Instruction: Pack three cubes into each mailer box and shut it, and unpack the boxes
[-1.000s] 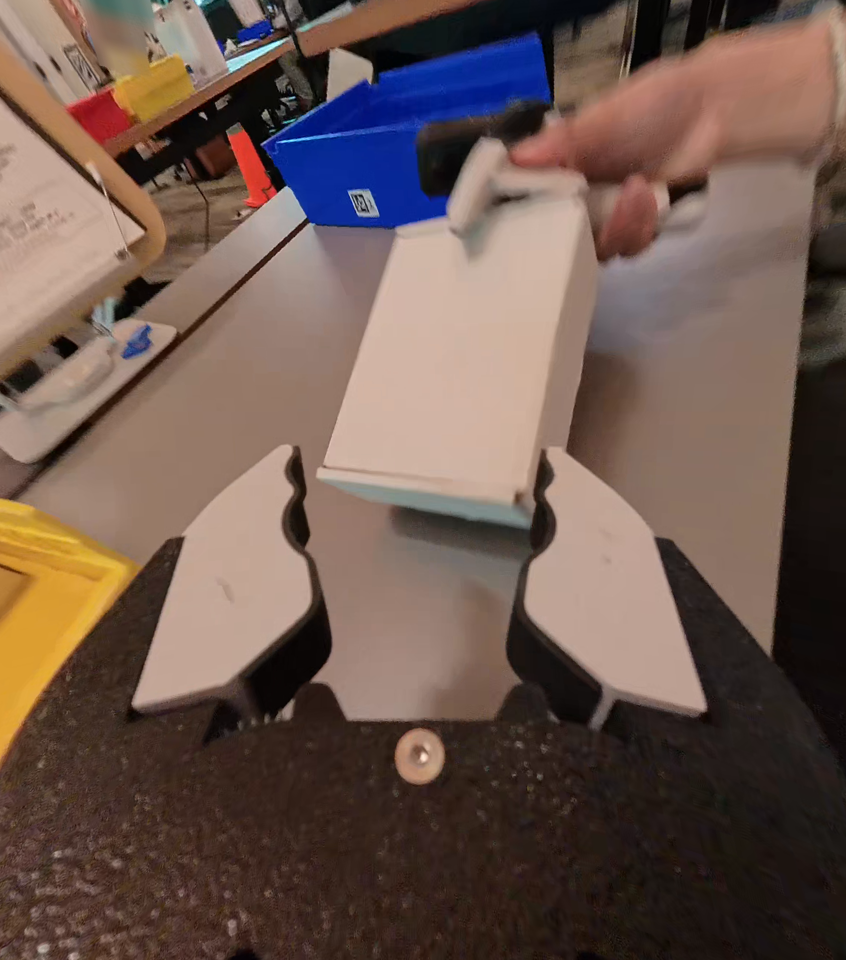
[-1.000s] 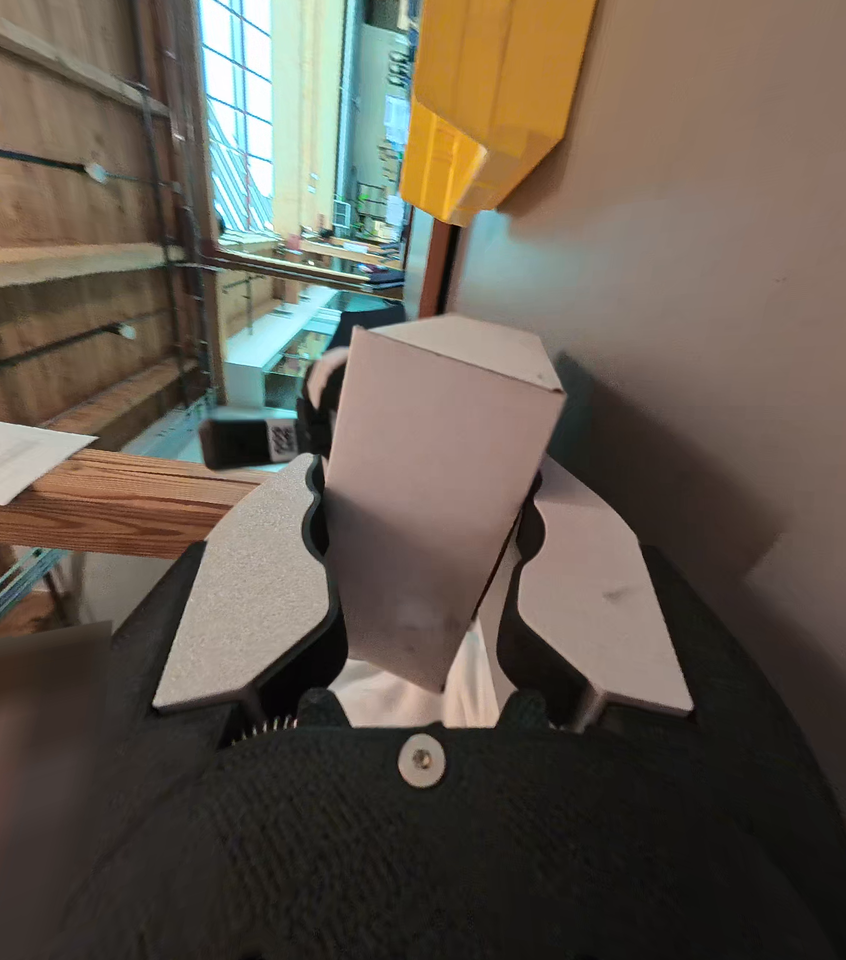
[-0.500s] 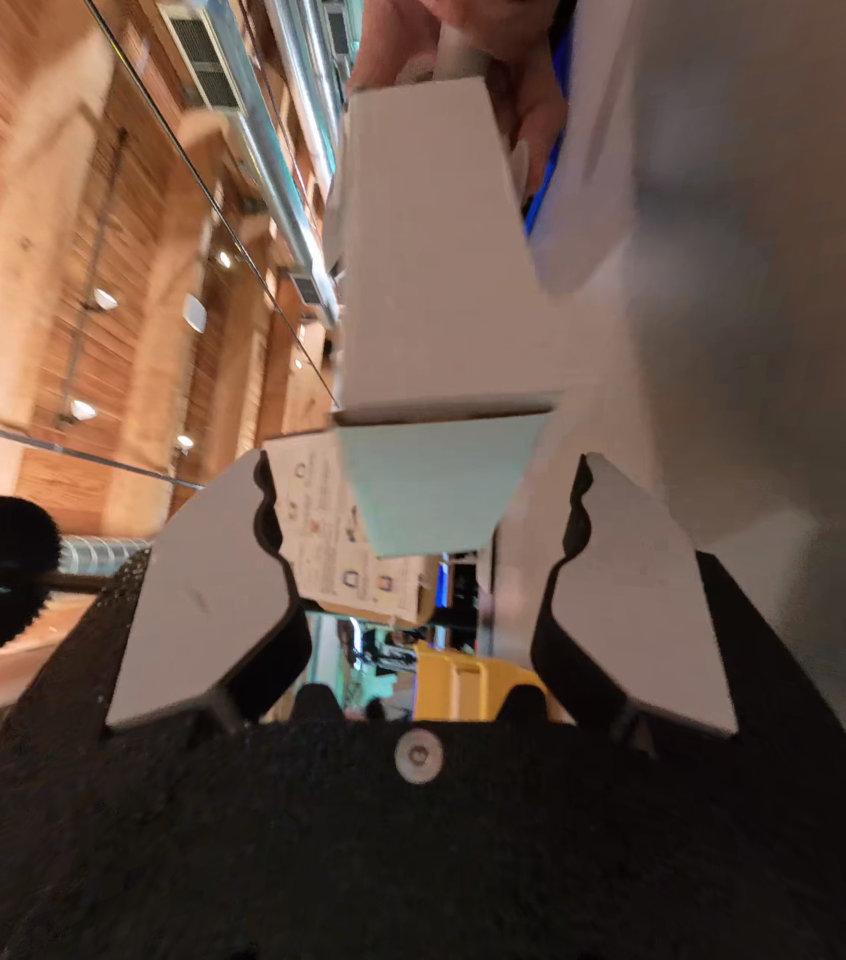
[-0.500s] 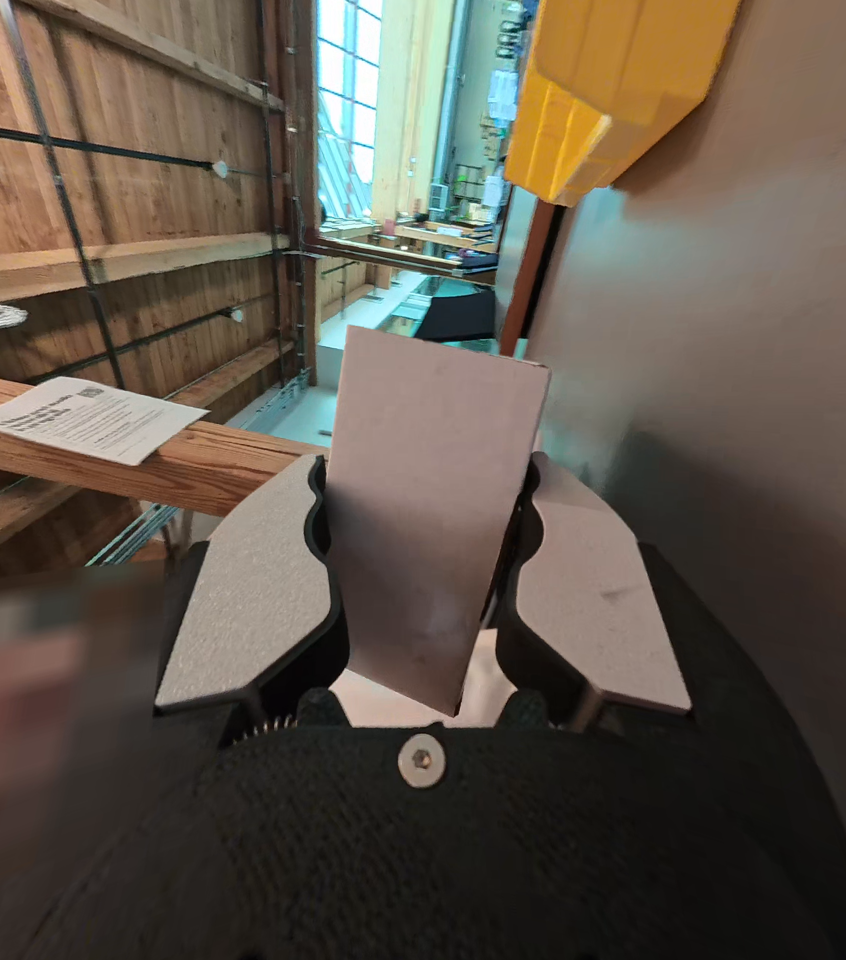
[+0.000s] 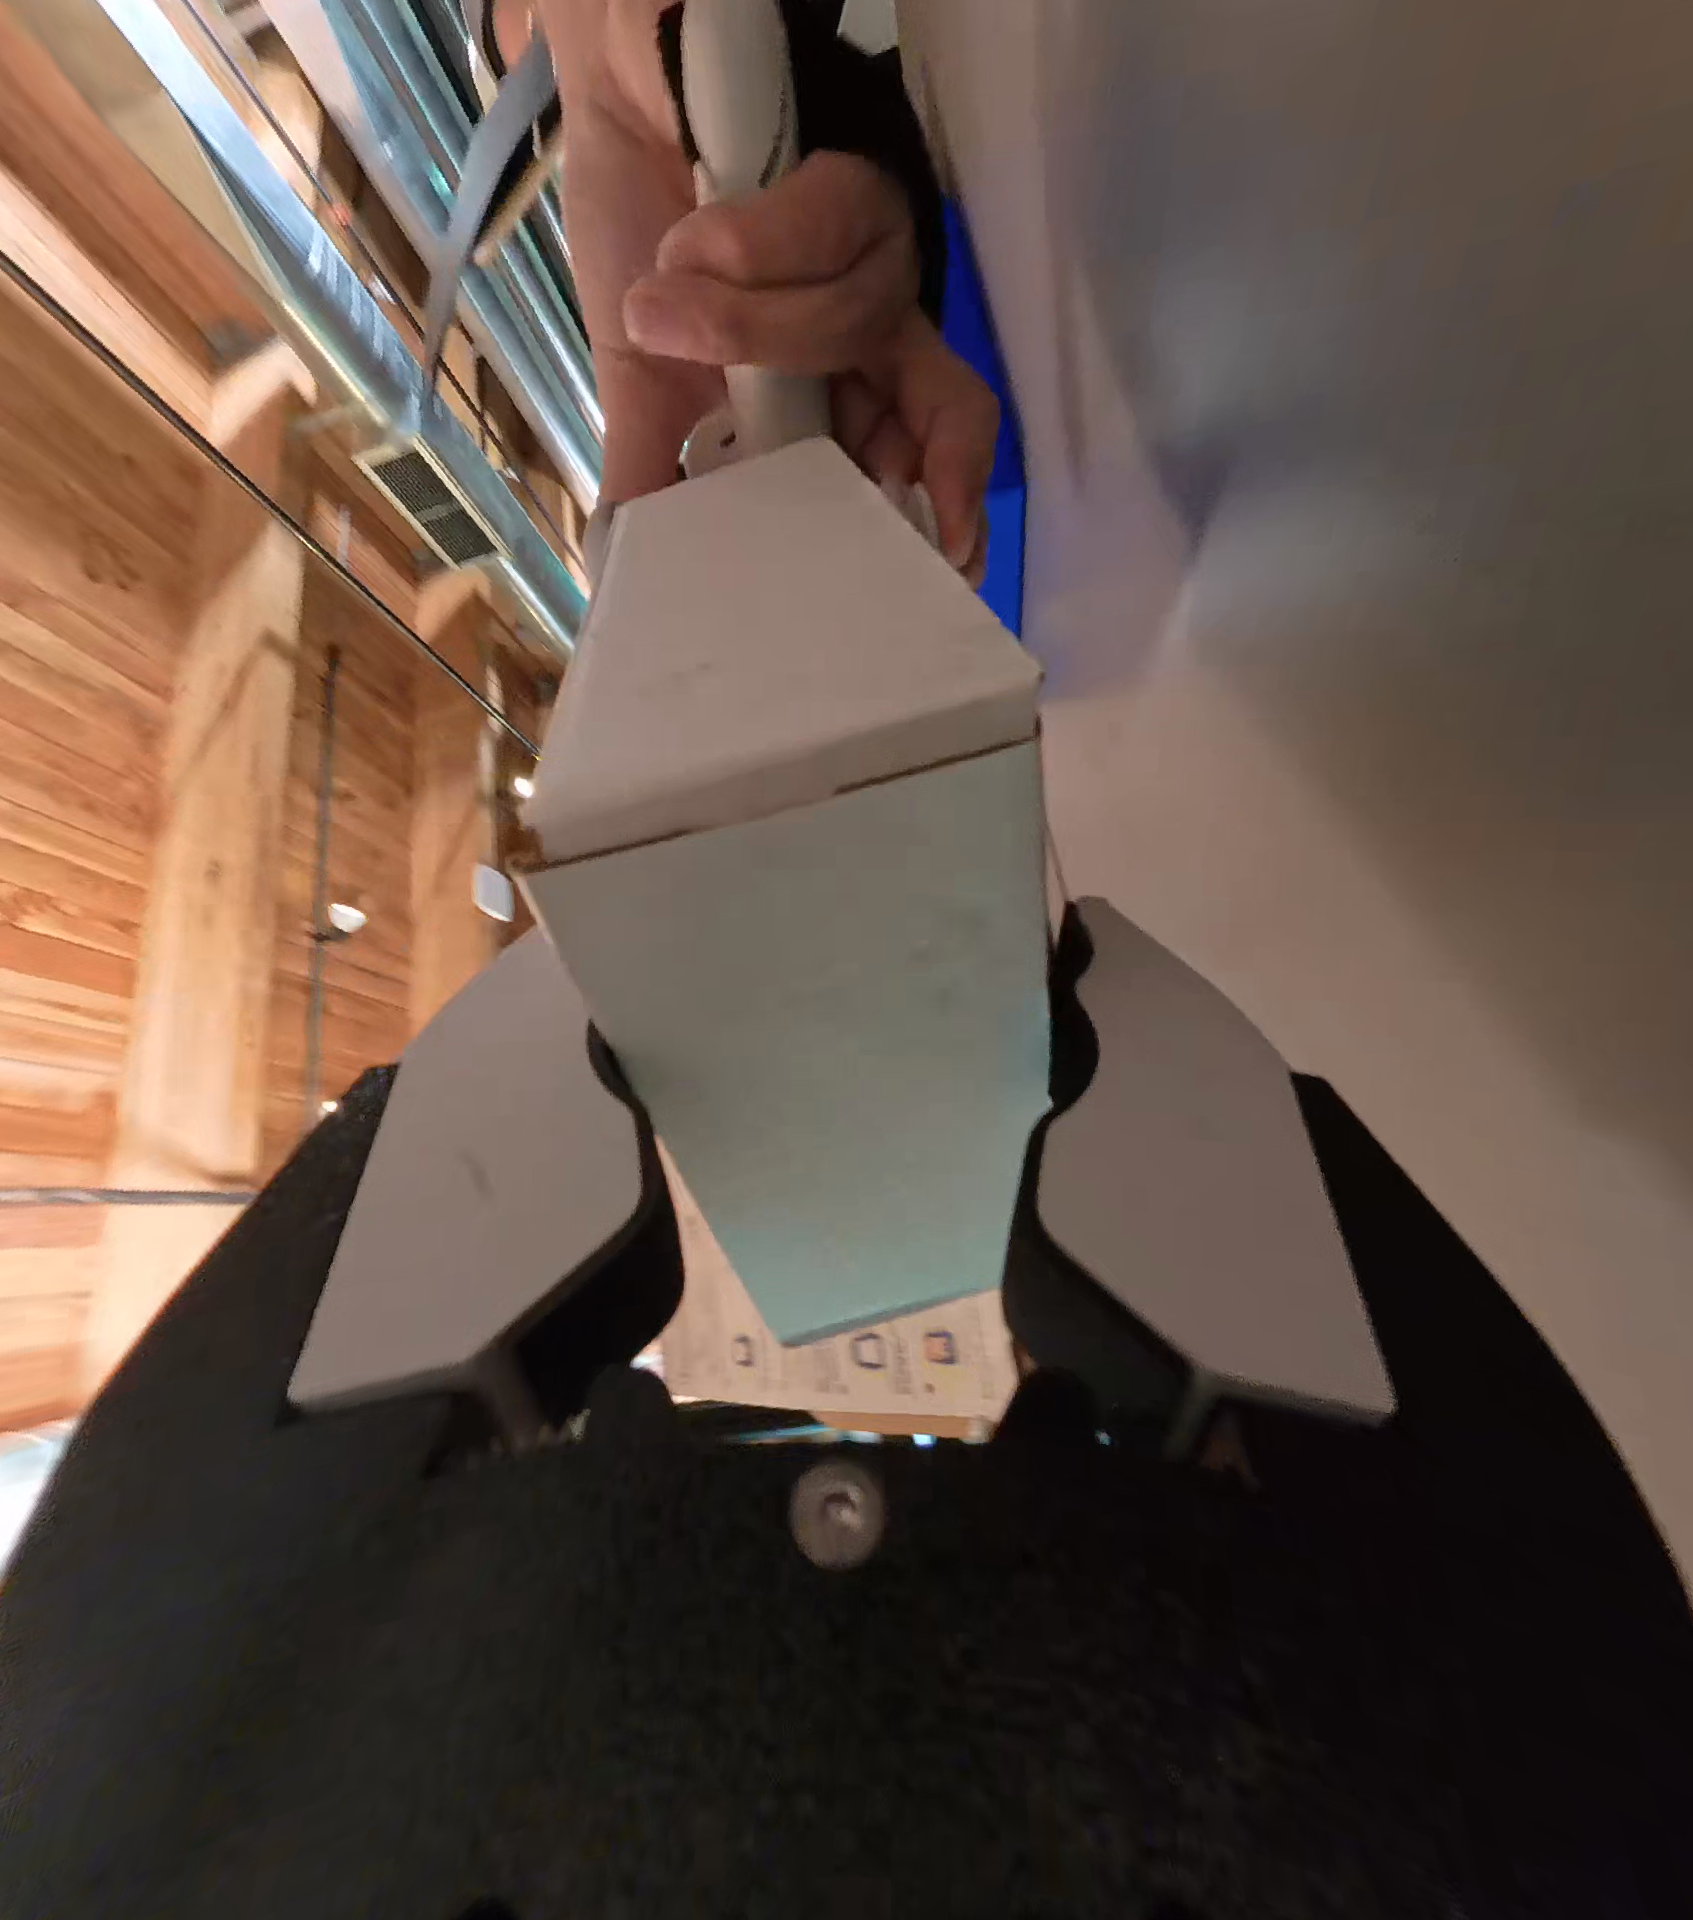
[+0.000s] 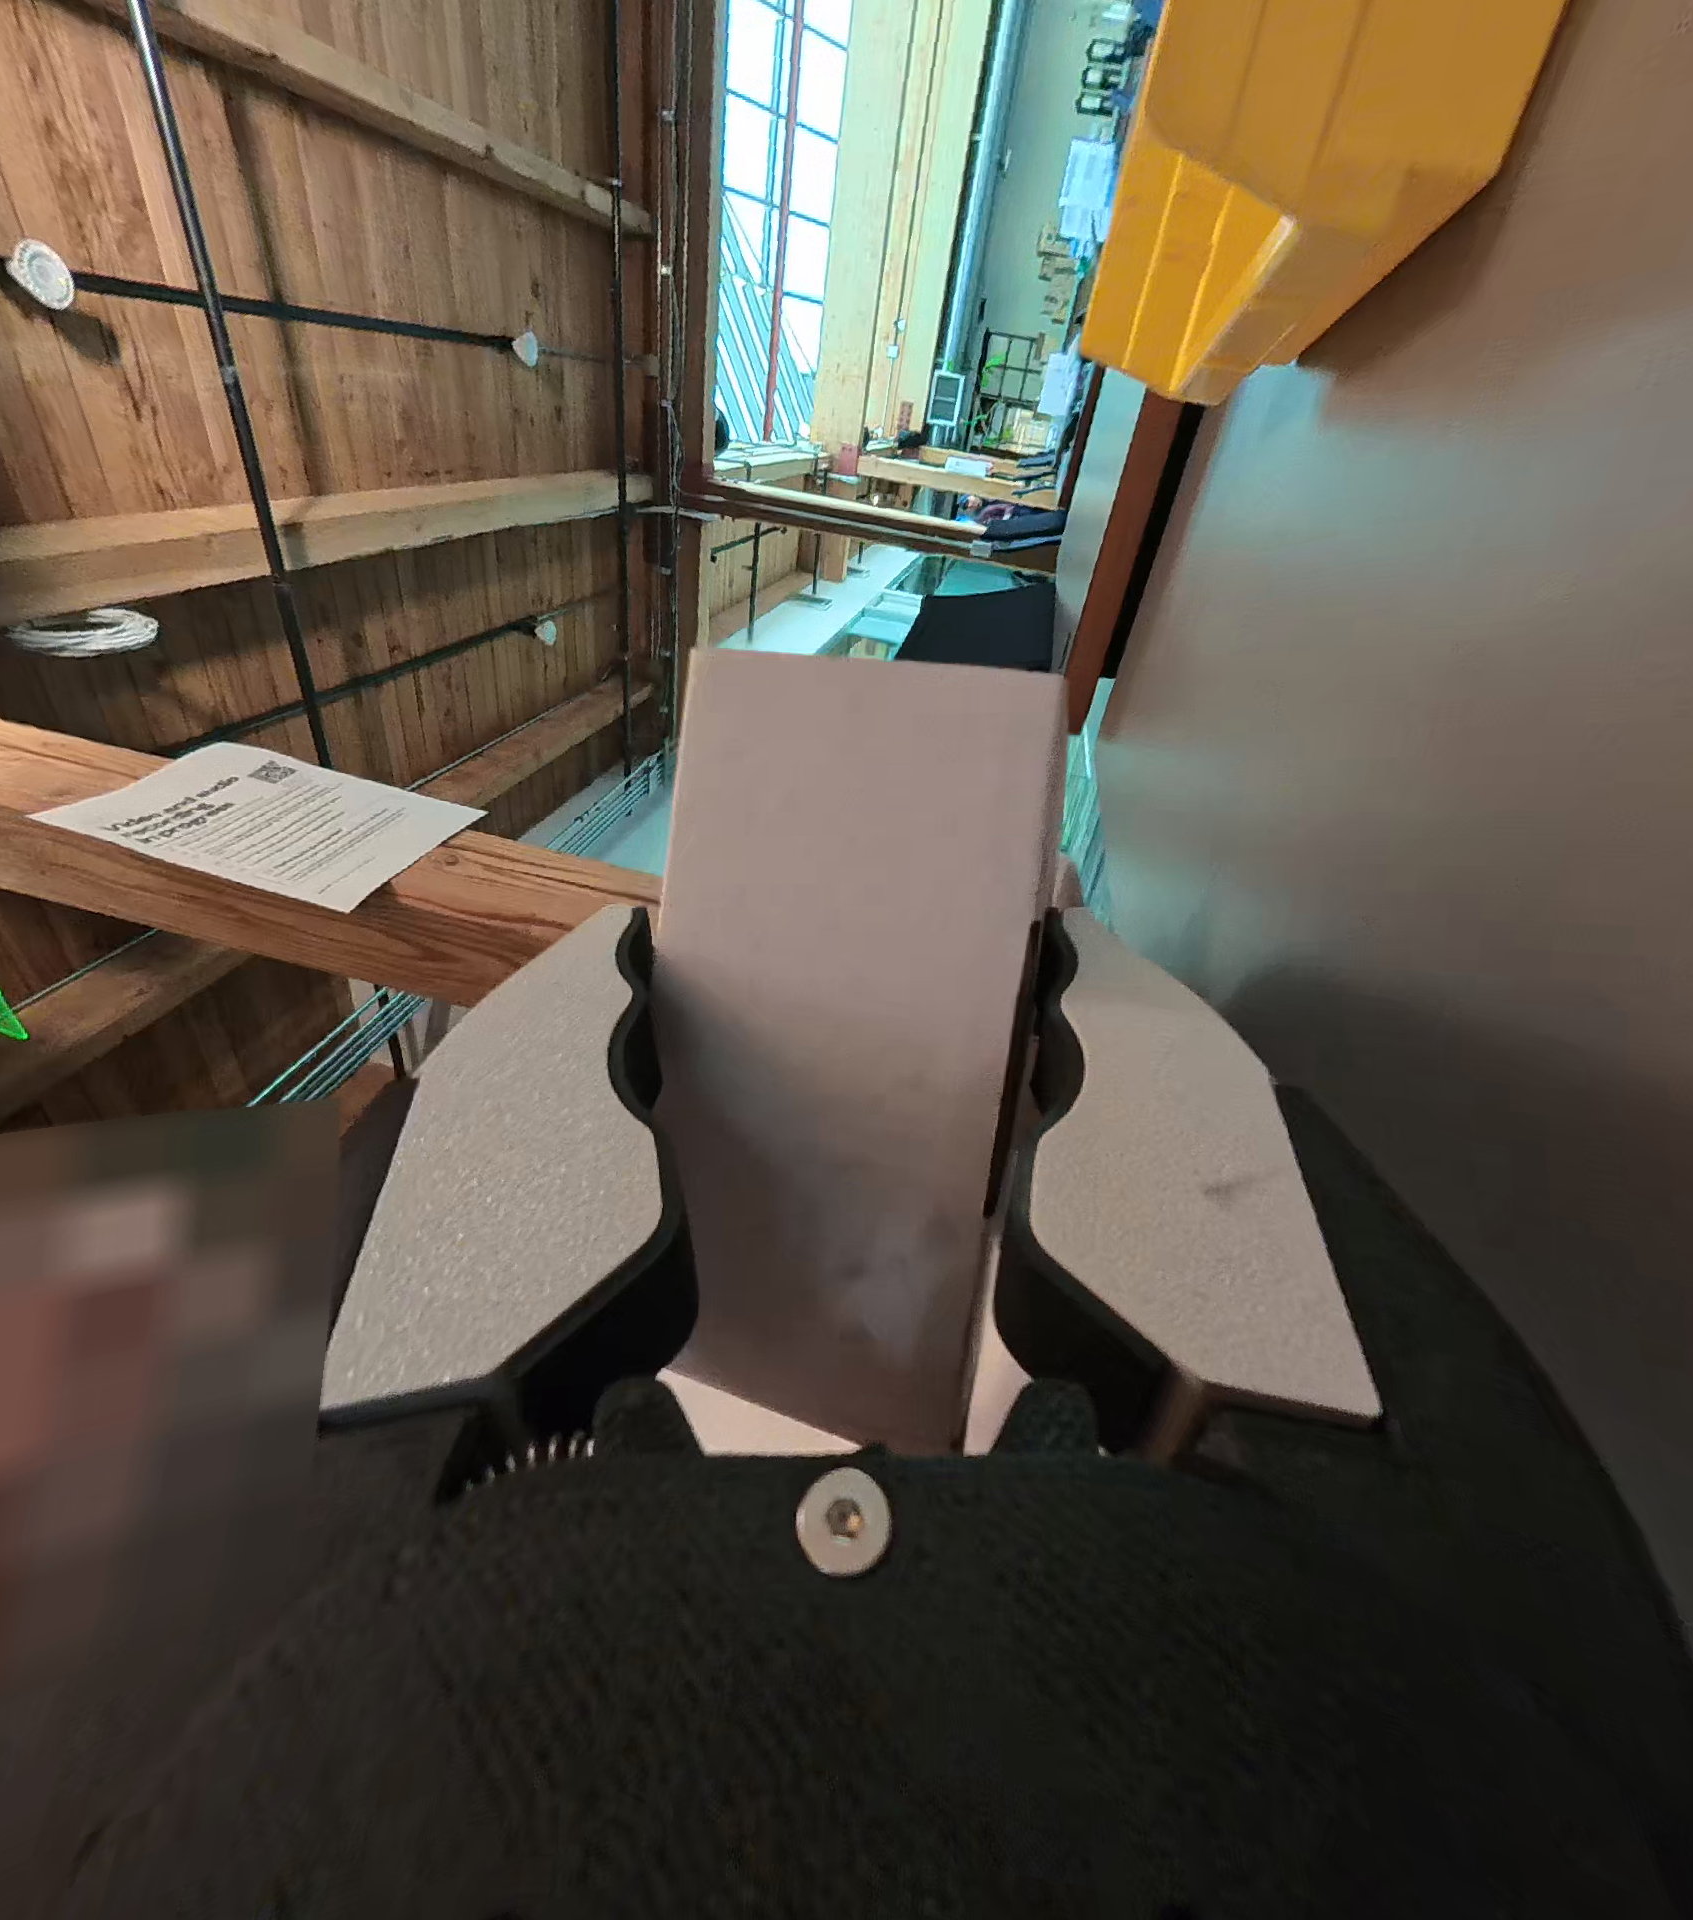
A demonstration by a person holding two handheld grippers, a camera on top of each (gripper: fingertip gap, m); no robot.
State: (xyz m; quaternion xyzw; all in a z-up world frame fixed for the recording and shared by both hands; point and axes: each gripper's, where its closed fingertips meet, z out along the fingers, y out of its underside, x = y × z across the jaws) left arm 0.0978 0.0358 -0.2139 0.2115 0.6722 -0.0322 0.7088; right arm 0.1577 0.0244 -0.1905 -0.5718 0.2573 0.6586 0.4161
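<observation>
A shut white mailer box [image 5: 780, 665] is held off the table between both grippers, and both views are rolled on their side. My left gripper [image 5: 831, 987] is shut on the near end of the box, with both fingers against its sides. At the far end, a hand [image 5: 780, 281] holds the handle of the right gripper. In the right wrist view, my right gripper [image 6: 847, 956] is shut on the other end of the mailer box [image 6: 863, 810]. No cubes show; the inside of the box is hidden.
The grey table [image 6: 1496, 727] fills the right side of both views. A yellow bin [image 6: 1289, 177] stands on it at the far end, and part of a blue bin [image 5: 977, 343] shows behind the hand. A wooden beam with a paper sheet [image 6: 270, 831] is on the left.
The box has been lifted off the table and rolled on its side. My left gripper, open around the box's near end before, has moved in and closed on it. The right gripper kept its hold.
</observation>
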